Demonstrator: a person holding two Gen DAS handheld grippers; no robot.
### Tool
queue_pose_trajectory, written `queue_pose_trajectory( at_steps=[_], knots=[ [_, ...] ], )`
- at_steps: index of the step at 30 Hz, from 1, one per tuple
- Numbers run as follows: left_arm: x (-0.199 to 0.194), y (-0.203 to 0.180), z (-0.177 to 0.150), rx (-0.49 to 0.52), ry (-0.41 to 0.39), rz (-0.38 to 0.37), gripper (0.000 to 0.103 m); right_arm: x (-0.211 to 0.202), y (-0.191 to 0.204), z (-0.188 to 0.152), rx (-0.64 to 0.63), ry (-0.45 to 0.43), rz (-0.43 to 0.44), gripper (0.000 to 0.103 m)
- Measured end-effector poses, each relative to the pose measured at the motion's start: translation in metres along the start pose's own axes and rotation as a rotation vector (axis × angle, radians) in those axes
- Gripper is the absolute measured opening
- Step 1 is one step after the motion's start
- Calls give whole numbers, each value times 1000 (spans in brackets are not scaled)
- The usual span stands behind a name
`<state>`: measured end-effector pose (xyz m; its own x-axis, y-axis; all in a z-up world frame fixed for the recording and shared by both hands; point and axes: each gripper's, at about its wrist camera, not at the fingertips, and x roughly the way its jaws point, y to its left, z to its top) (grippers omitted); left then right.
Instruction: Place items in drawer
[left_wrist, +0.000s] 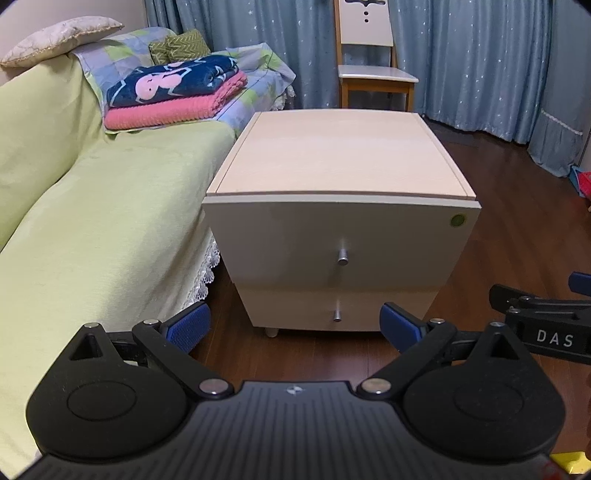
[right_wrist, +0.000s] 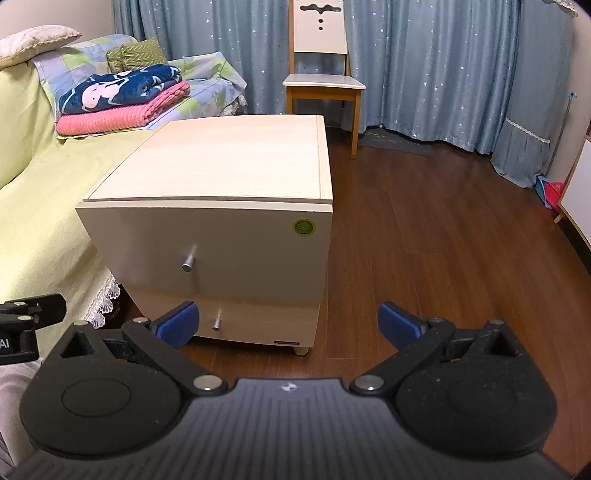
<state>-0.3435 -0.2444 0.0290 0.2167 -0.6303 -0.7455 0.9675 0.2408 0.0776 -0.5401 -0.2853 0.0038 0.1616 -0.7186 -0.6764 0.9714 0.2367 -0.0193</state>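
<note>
A pale wooden nightstand (left_wrist: 340, 162) (right_wrist: 229, 162) stands on the floor in front of me, its two drawers both closed. The upper drawer's metal knob (left_wrist: 342, 256) (right_wrist: 188, 263) and the lower drawer's knob (left_wrist: 337, 314) (right_wrist: 216, 322) stick out toward me. My left gripper (left_wrist: 295, 325) hangs open and holds nothing, a short way in front of the lower drawer. My right gripper (right_wrist: 288, 325) is open too, off the nightstand's right front corner, with nothing between its blue pads (right_wrist: 177, 325). Folded blankets (left_wrist: 173, 92) (right_wrist: 122, 99), navy on pink, lie on the sofa.
A green-covered sofa (left_wrist: 92, 221) runs along the left, touching the nightstand's side. A wooden chair (left_wrist: 369, 62) (right_wrist: 321, 74) stands behind, before blue curtains (right_wrist: 424, 66). Brown floor (right_wrist: 443, 240) stretches to the right. A white cabinet edge (right_wrist: 576, 192) is at far right.
</note>
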Motion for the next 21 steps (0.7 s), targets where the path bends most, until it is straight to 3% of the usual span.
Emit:
queue_pose_trajectory(
  at_steps=[21],
  knots=[
    [16, 6, 0, -14, 23, 14, 99, 19, 1, 3, 6, 27, -5, 102]
  ],
)
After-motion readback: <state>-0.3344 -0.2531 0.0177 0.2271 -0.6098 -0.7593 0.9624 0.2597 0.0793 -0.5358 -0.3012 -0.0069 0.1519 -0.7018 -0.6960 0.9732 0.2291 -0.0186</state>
